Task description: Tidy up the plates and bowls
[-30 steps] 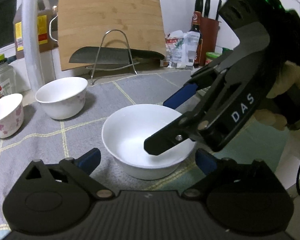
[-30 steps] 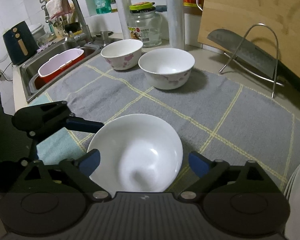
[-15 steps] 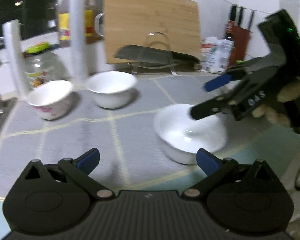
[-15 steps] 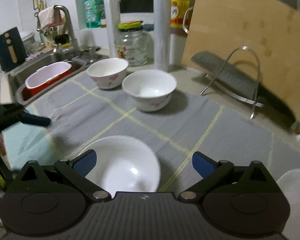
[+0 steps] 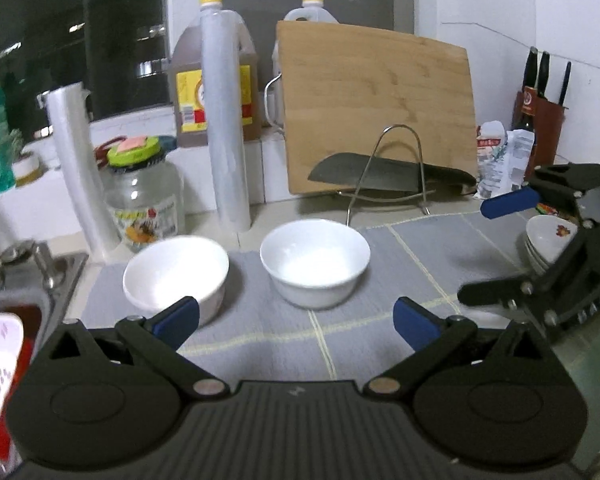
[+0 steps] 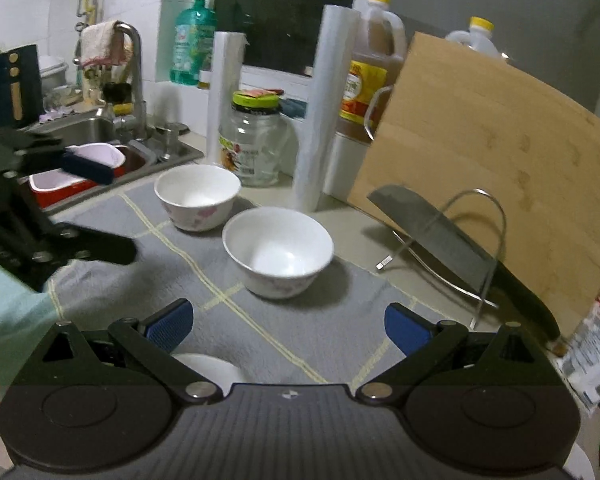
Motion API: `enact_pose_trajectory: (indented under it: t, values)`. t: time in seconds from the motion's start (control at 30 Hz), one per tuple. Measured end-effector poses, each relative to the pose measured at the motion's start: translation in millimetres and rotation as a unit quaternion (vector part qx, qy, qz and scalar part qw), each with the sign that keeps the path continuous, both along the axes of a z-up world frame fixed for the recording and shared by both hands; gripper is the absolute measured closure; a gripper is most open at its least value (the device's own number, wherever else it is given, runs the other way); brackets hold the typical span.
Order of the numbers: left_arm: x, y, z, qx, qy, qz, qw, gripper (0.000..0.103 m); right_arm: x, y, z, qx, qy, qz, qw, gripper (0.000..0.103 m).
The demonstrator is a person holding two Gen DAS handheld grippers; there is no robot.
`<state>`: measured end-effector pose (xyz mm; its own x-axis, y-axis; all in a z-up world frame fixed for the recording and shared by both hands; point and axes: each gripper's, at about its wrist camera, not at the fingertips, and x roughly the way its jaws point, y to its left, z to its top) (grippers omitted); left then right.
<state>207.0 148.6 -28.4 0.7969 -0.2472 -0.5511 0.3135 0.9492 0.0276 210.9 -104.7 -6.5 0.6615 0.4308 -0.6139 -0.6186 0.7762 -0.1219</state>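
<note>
On grey grid-lined mat [image 6: 300, 320] beside sink [image 6: 88, 132], two white bowls [image 6: 278, 250].

My right claw [image 6: 286, 326] has let go of the plain white bowl [image 6: 208, 368] and lifted away from it. My left claw [image 5: 296, 322] has swung away from that bowl toward the two flowered bowls [image 5: 315, 262], both claws spread wide and empty.
</note>
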Motion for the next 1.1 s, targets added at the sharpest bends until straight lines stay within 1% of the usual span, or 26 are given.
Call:
enact_pose_trajectory:
  t: [0.13, 0.23, 0.27, 0.37, 0.57, 0.7, 0.83, 0.97, 1.1]
  values:
    - [18.6, -8.0, 2.2, 0.004, -0.01, -0.011, 0.9999, 0.001, 6.6, 6.1, -3.1, 0.006, 0.0, 0.004, 1.0, 0.0]
    - [36.8, -15.2, 2.9, 0.001, -0.005, -0.019, 0.9998, 0.001, 12.9, 6.5, -6.9, 0.015, -0.012, -0.007, 1.0, 0.0]
    - [42.8, -16.0, 2.7, -0.004, -0.001, -0.024, 0.9997, 0.001, 16.1, 6.4, -8.4, 0.014, -0.011, -0.006, 1.0, 0.0]
    - [63.7, -18.0, 1.1, -0.02, 0.014, -0.029, 0.9993, 0.001, 28.3, 6.9, -12.2, 0.012, 0.018, 0.008, 1.0, 0.0]
    - [106.6, -22.9, -4.7, -0.034, 0.059, -0.026, 0.9973, 0.001, 44.7, 13.7, -21.5, -0.004, 0.022, 0.022, 1.0, 0.0]
    - [131.1, -26.2, -11.4, -0.045, 0.086, -0.026, 0.9949, 0.001, 57.7, 18.1, -25.8, -0.004, 0.036, 0.038, 0.999, 0.0]
    - [148.6, -28.3, -19.2, -0.049, 0.102, -0.024, 0.9933, 0.001, 70.4, 21.8, -30.1, -0.003, 0.043, 0.049, 0.998, 0.0]
    - [163.2, -30.3, -26.8, -0.046, 0.117, -0.024, 0.9917, 0.004, 83.1, 27.1, -36.0, -0.001, 0.054, 0.058, 0.997, 0.0]
    - [173.6, -32.1, -33.1, -0.053, 0.135, -0.028, 0.9891, 0.009, 91.8, 32.8, -43.1, -0.002, 0.063, 0.071, 0.995, 0.0]
